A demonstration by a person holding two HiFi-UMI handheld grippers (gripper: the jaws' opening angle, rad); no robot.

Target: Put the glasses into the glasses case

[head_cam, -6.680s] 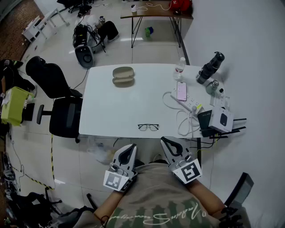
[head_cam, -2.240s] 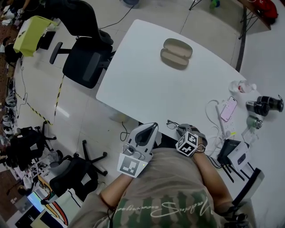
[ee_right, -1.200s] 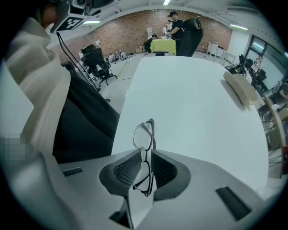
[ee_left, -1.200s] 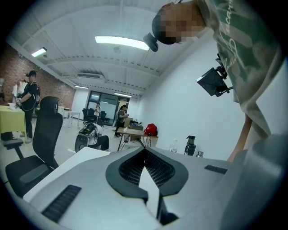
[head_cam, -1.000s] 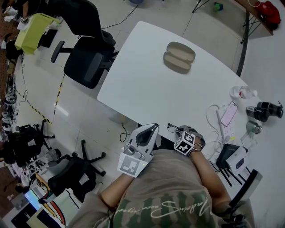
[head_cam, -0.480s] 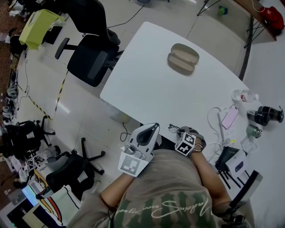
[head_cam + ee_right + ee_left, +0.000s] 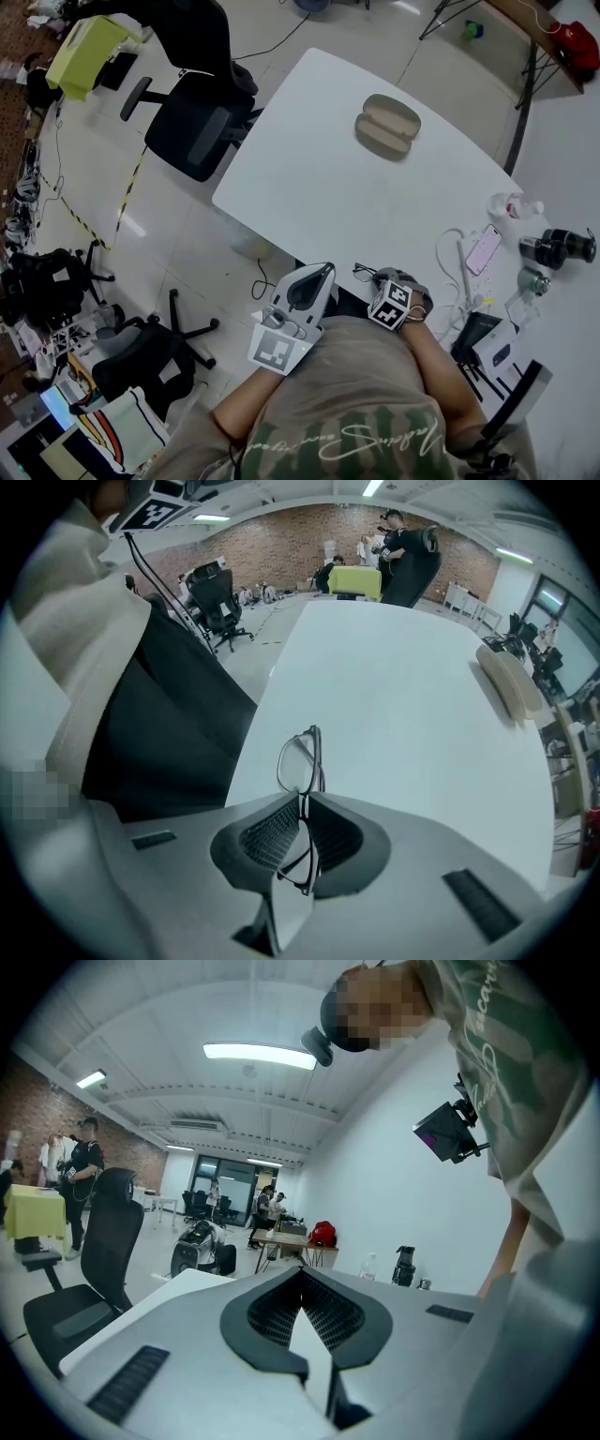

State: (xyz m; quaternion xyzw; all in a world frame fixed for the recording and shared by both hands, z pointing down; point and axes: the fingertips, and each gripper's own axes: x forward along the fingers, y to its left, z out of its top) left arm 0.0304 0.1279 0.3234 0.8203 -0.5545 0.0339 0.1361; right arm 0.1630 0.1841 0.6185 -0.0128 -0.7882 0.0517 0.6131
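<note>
Right gripper (image 7: 302, 803) was clamped on the glasses (image 7: 299, 759). The frame stood edge-on between the jaws, with one lens sticking out past the tips and the other down between the pads. In the head view the right gripper (image 7: 378, 278) sat at the near edge of the white table (image 7: 319, 187) with the glasses (image 7: 363, 273) at its tip. Couldn't tell whether the frame touched the tabletop.

Left gripper (image 7: 302, 1281) was closed, tips meeting, with nothing between them. In the head view the left gripper (image 7: 319, 274) was off the table edge, close to the person's body and pointed out into the room.

The glasses case (image 7: 388, 126) lay open, both halves up, near the far edge of the table and well apart from the glasses. The right gripper view showed the case (image 7: 511, 682) off to the right across the table.

Clutter sat on the right end of the table: a phone (image 7: 484, 249), white cables (image 7: 459, 267), a bottle (image 7: 511, 204) and a black canister (image 7: 558, 246), all to the side of the line from glasses to case. A black office chair (image 7: 192, 127) stood against the table's left side.
</note>
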